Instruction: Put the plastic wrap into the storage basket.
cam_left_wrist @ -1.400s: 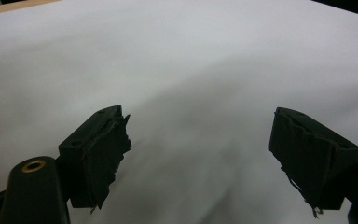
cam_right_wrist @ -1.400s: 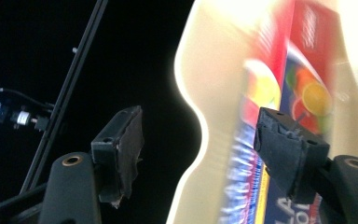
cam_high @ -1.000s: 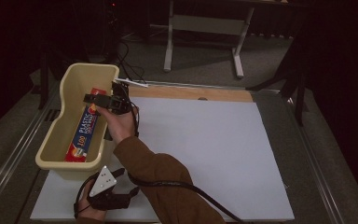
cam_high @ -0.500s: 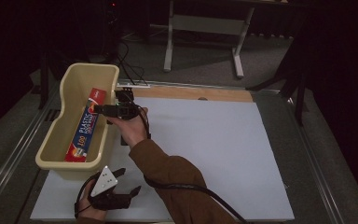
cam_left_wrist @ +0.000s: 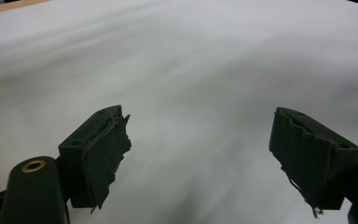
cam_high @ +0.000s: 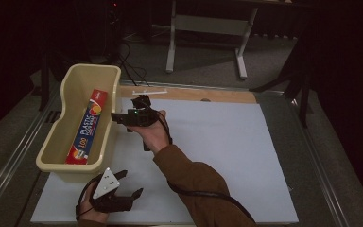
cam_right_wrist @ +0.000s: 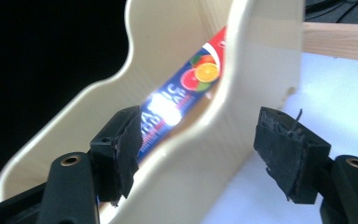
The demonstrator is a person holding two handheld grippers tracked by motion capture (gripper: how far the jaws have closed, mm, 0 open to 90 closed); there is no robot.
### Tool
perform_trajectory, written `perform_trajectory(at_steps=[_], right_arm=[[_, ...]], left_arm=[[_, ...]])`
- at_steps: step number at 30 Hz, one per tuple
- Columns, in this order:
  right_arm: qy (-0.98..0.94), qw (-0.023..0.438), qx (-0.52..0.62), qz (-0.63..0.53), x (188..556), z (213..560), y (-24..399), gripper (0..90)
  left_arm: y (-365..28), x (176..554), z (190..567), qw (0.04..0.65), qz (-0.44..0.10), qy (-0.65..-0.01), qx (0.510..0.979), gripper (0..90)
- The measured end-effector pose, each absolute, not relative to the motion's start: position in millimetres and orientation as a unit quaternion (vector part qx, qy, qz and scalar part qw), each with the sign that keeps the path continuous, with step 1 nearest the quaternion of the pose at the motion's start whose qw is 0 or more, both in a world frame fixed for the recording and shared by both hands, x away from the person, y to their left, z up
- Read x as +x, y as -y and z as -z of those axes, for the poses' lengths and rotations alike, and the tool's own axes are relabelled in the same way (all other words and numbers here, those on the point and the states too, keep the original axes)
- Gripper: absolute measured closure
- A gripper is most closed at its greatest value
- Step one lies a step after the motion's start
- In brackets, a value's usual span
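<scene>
One plastic-wrap box (cam_high: 87, 126) lies in one cream tub (cam_high: 60, 165).

Left gripper (cam_left_wrist: 200, 149) fingers (cam_left_wrist: 105, 154) spread wide, empty, over white sheet (cam_left_wrist: 191, 60).

A long blue-and-red box of plastic wrap (cam_high: 87, 127), printed with citrus fruit, lies flat and lengthwise on the floor of the cream plastic tub (cam_high: 52, 142).

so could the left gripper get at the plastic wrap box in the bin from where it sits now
Probably not directly. The left gripper rests open on the white sheet just outside the bin's near end wall, which stands between it and the plastic wrap box. It would likely have to lift over the rim and come down from above.
</scene>
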State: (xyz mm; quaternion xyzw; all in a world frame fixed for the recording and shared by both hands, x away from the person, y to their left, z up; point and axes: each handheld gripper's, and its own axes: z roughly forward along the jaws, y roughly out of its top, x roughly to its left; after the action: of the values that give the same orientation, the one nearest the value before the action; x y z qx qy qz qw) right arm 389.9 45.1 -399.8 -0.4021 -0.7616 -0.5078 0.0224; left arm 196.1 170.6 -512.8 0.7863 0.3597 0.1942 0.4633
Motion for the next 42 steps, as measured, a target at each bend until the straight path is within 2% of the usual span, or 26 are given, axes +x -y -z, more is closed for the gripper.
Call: perform_trajectory(at_steps=[9, 19, 30, 42], right_arm=[[0.805, -0.018, -0.356, 0.474, 385, 424, -22, 33.9], [0.818, -0.025, -0.33, 0.47, 376, 443, 12, 33.9], [0.836, -0.068, -0.277, 0.468, 352, 455, 58, 30.9], [0.862, -0.082, -0.243, 0.436, 328, 471, 116, 28.6]], left_arm=[[-171, 196, 513, 0.464, -0.195, -0.36, 0.786, 19.1], [-172, 197, 513, 0.467, -0.191, -0.366, 0.782, 19.1], [-171, 198, 513, 0.463, -0.193, -0.364, 0.785, 19.1], [-170, 198, 512, 0.463, -0.195, -0.364, 0.784, 19.1]])
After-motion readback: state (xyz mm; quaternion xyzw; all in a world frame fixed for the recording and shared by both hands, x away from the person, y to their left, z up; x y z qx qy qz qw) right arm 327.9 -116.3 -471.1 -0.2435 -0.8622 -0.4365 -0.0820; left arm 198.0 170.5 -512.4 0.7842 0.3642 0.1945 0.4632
